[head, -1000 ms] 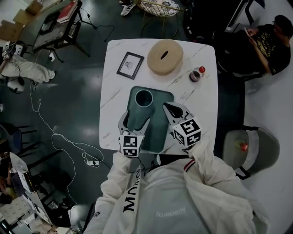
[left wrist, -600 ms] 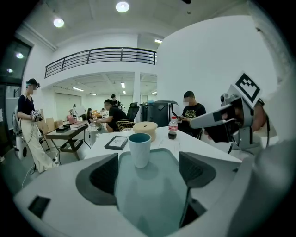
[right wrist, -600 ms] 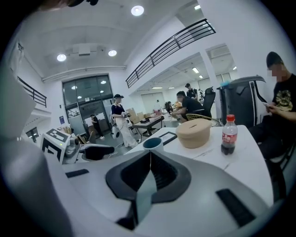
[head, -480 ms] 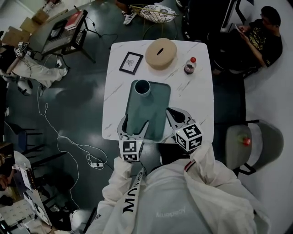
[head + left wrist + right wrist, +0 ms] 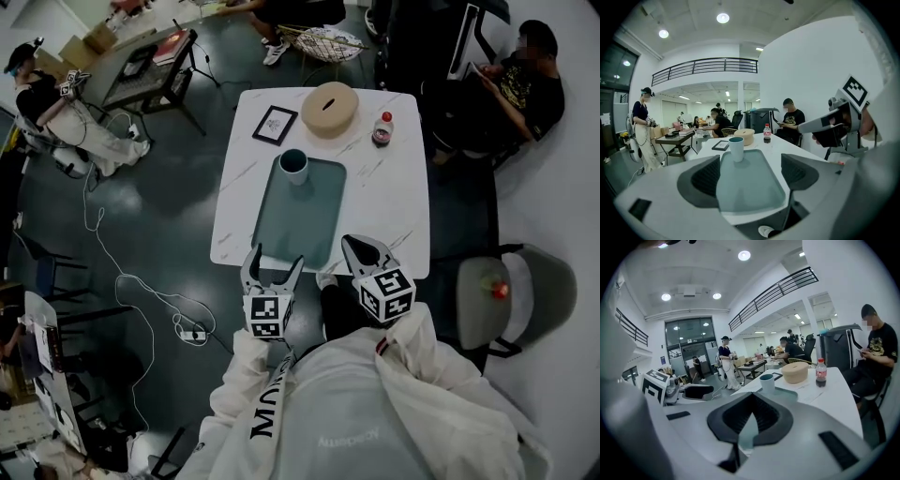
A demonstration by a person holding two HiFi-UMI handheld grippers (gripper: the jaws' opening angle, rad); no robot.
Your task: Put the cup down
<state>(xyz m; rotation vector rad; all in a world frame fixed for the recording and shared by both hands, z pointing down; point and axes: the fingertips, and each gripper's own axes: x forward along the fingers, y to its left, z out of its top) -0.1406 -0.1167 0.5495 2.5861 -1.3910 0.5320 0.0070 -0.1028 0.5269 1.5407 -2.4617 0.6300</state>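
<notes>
Busy open office with dark floor, and a white marble table (image 5: 403,197) in the upper middle of the head view. The cup (image 5: 293,165) stands upright on the far end of the teal tray (image 5: 302,220), just above frame centre, and nothing is touching it. So I'd call the put-down done.

Both of my grippers sit at lower centre, off the near edge of the table and well apart from the cup. The left gripper (image 5: 274,260) has its jaws spread wide with nothing between them; its own view just looks straight down the tray to the cup. The right gripper (image 5: 356,246) has its jaws pressed together at the tips, holding nothing.

What's left, I reckon, is only getting clear cleanly. I'd keep both grippers low and on my side and not clip the table edge or the near lip of the tray, since a bump could rock the cup. No reason to reach back in.

Count:
- one cup
- one tray
- one picture frame (image 5: 275,125)
- one round tan box (image 5: 330,109)
- one red-capped bottle (image 5: 382,129)
- two grippers
</notes>
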